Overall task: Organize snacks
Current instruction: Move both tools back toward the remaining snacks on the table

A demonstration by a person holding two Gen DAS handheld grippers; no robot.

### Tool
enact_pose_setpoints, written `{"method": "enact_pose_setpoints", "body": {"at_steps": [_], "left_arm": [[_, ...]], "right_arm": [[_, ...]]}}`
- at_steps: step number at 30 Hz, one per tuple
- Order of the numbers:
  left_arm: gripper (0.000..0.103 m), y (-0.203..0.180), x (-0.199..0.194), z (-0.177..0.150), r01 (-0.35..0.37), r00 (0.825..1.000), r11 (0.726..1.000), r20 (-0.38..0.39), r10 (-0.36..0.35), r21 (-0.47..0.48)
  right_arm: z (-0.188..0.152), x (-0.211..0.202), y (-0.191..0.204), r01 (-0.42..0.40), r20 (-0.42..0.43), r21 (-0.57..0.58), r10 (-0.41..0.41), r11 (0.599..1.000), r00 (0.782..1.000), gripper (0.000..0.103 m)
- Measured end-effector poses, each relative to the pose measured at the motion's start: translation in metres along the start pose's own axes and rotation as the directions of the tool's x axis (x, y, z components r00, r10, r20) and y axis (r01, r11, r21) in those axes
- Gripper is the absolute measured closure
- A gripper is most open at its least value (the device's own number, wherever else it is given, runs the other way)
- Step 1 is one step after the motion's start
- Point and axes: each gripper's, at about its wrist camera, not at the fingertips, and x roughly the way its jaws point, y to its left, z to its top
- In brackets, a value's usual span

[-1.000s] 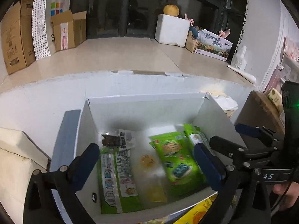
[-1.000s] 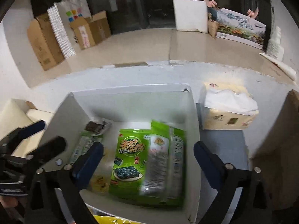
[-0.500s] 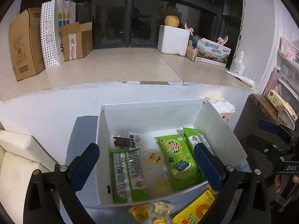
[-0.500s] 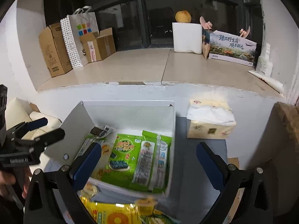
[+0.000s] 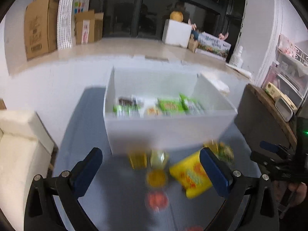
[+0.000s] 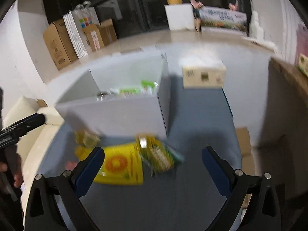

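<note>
Left gripper (image 5: pixel 151 168): fingers wide apart, empty, over the blue tabletop (image 5: pixel 84 127) in front of the white box (image 5: pixel 165 132).
Right gripper (image 6: pixel 153 166): fingers spread wide, gripping nothing.
White box: open top; green snack packets (image 5: pixel 169 105) lie inside, blurred.
Loose snacks: yellow bag (image 6: pixel 119 165) and a green-yellow packet (image 6: pixel 159 156) lie just before the box's front wall; jelly cups (image 5: pixel 156 178) beside them.
Tissue box (image 6: pixel 203 75): right of the white box, a bare blue strip between.
Right edge: brown board (image 5: pixel 267 105) stands near.
</note>
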Motion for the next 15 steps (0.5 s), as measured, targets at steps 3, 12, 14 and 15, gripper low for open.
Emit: {"method": "enact_pose_setpoints", "body": {"at_steps": [3, 12, 14, 15], "left_arm": [[0.0, -0.002, -0.003, -0.026, -0.002, 0.999, 1.0, -0.035, 0.002, -0.012], [0.0, -0.002, -0.002, -0.06, -0.032, 0.995, 0.999, -0.098, 0.03, -0.023], [0.0, -0.001, -0.001, -0.063, -0.033, 0.994, 0.999, -0.104, 0.03, -0.022], [0.0, -0.001, 0.001, -0.065, -0.038, 0.993, 0.999, -0.111, 0.035, -0.021]], "right_arm": [[-0.014, 0.016, 0.001, 0.014, -0.044, -0.041, -0.016, 0.999, 0.999, 0.0], [0.003, 0.075, 0.001, 0.017, -0.128, -0.119, -0.033, 0.993, 0.991, 0.0], [0.005, 0.089, -0.002, 0.021, -0.159, -0.115, -0.04, 0.993, 0.986, 0.002], [0.003, 0.093, -0.003, 0.02, -0.171, -0.113, -0.039, 0.993, 0.985, 0.012]]}}
